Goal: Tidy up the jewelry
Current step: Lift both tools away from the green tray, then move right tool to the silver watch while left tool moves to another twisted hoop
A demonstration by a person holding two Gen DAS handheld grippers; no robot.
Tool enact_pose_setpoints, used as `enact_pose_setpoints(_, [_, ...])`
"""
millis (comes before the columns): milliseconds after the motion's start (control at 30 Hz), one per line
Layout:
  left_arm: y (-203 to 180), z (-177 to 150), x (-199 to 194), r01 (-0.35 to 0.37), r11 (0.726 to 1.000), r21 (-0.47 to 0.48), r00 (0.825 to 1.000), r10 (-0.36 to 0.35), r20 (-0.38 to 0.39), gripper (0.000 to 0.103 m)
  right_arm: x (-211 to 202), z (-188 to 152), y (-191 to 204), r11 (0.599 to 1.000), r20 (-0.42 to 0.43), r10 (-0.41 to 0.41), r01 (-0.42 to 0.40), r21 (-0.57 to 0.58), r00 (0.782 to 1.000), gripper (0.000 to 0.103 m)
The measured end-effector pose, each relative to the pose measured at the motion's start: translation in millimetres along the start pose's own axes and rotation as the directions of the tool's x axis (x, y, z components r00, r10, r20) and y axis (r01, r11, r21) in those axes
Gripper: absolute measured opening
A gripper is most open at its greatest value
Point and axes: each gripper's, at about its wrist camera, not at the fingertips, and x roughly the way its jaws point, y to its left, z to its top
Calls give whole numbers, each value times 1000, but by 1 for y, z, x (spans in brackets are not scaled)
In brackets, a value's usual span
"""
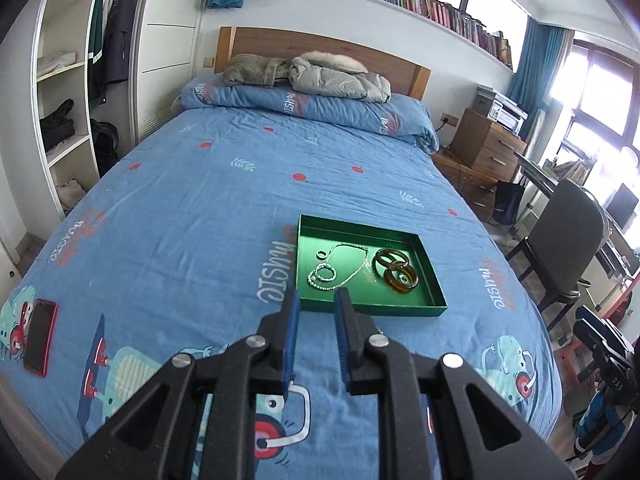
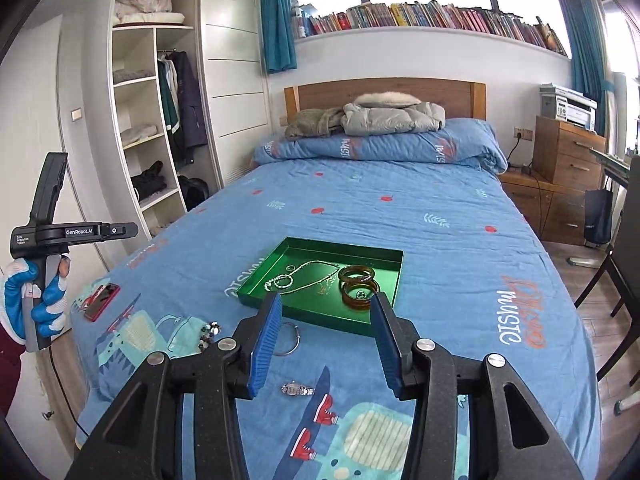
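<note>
A green tray (image 1: 434,292) (image 2: 256,280) lies on the blue bed and holds a silver necklace (image 1: 352,268) (image 2: 316,274), a small ring (image 1: 321,255), a beaded bracelet (image 1: 325,273) and amber bangles (image 1: 394,266) (image 2: 358,284). On the sheet in front of the tray lie a silver bangle (image 2: 292,338), a watch (image 2: 298,389) and a dark beaded piece (image 2: 208,332). My left gripper (image 1: 318,300) is open and empty just short of the tray's near edge. My right gripper (image 2: 326,308) is open wide and empty above the watch. The left tool also shows at the left of the right wrist view, held up in a gloved hand.
A red-cased phone (image 1: 40,336) (image 2: 102,300) lies on the bed's left side. Folded duvet and jackets (image 1: 336,76) sit at the headboard. A wardrobe (image 1: 68,100) stands left; a nightstand (image 1: 484,148), chair (image 1: 568,240) and desk stand right.
</note>
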Motion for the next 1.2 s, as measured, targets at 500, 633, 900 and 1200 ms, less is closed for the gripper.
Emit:
enact_pose_setpoints(500, [4, -59, -47, 4, 999, 46, 1000, -4, 0, 17, -53, -39, 7, 999, 46, 16, -18, 48, 999, 46])
enact_pose_setpoints(633, [-2, -68, -39, 22, 998, 59, 1000, -21, -19, 17, -52, -49, 2, 998, 31, 21, -23, 62, 999, 46])
enact_pose_setpoints(900, [-6, -87, -13, 41, 998, 57, 997, -37, -61, 17, -31, -71, -5, 996, -18, 32, -30, 84, 999, 46])
enact_pose_setpoints(1200, [-5, -102, 5, 23, 998, 58, 996, -18, -83, 17, -14, -82, 0, 997, -41, 74, -73, 30, 996, 46])
